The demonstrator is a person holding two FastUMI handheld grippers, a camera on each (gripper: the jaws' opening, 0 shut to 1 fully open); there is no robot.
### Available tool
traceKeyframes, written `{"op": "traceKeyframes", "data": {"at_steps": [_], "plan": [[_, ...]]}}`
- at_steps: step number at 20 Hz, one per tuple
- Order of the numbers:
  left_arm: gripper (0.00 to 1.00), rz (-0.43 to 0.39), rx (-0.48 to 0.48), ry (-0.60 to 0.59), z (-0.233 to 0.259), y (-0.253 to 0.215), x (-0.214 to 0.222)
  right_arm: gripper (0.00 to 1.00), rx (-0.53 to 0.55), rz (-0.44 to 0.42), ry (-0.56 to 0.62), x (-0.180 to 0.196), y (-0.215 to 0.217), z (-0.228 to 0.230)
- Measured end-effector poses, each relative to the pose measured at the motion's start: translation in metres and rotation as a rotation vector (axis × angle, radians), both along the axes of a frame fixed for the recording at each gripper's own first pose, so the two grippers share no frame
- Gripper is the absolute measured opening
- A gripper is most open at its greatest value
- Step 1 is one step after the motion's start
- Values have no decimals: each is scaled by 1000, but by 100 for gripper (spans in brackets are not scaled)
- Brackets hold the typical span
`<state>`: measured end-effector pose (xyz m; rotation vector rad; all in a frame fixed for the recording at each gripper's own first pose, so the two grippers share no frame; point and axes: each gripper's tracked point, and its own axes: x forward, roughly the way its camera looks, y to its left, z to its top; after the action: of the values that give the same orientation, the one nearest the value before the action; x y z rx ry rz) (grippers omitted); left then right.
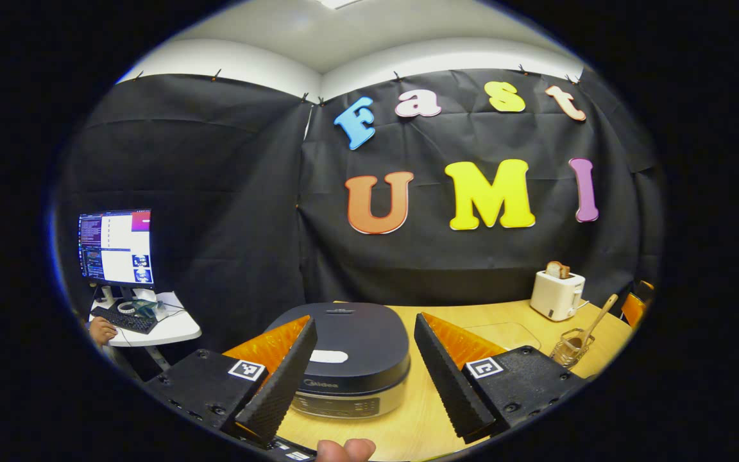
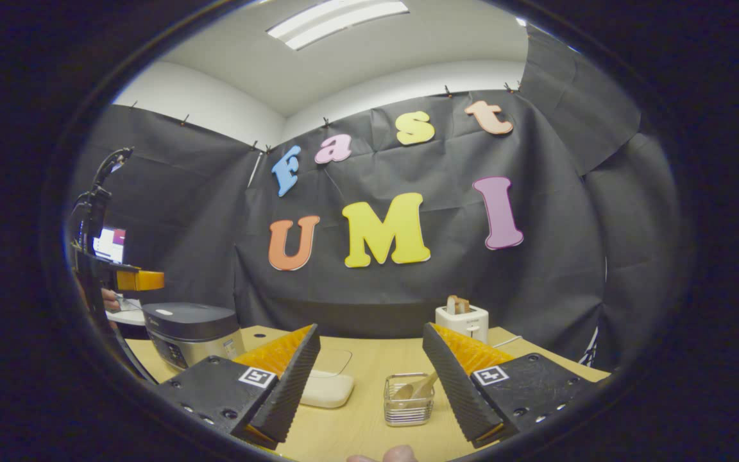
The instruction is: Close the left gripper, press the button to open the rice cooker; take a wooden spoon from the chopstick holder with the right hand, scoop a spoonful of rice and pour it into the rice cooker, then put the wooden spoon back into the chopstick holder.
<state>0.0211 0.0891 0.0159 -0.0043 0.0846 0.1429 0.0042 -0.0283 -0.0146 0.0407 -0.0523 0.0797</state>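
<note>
The bench (image 1: 408, 417) is the broadest thing here, a pale wooden top running back to the black cloth wall; in the left gripper view bare wood lies on both sides of the rice cooker (image 1: 347, 359), which stands shut near the front edge with its lid down. In the right gripper view the same cooker sits at the far left of the bench, and a wide stretch of open wood separates it from the other things.

The left hand-held gripper (image 1: 363, 372) hangs above the bench with its fingers spread wide, the cooker seen between them and untouched. The right hand-held gripper (image 2: 369, 378) is likewise spread, holding nothing; between its fingers lie a white dish (image 2: 326, 388) with rice, its clear lid propped behind it, and the chopstick holder (image 2: 408, 399).

The left gripper view takes in a side table with a monitor (image 1: 116, 247) and keyboard at far left, with a person's hand beside them. A white toaster (image 2: 462, 321) with bread in its slot stands near the back wall.

The chopstick holder is a wire basket, well apart from the cooker. The wooden spoon (image 2: 416, 388) rests inside it, leaning, its handle rising above the rim.
</note>
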Motion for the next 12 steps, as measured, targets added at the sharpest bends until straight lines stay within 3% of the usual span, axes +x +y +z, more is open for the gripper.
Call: {"op": "traceKeyframes", "data": {"at_steps": [6, 12], "plan": [[98, -48, -21, -48, -2, -39, -25, 95, -48, 10, -15, -16, 18, 12], [98, -62, 27, -74, -4, -48, -41, 95, -76, -23, -7, -27, 22, 21]]}}
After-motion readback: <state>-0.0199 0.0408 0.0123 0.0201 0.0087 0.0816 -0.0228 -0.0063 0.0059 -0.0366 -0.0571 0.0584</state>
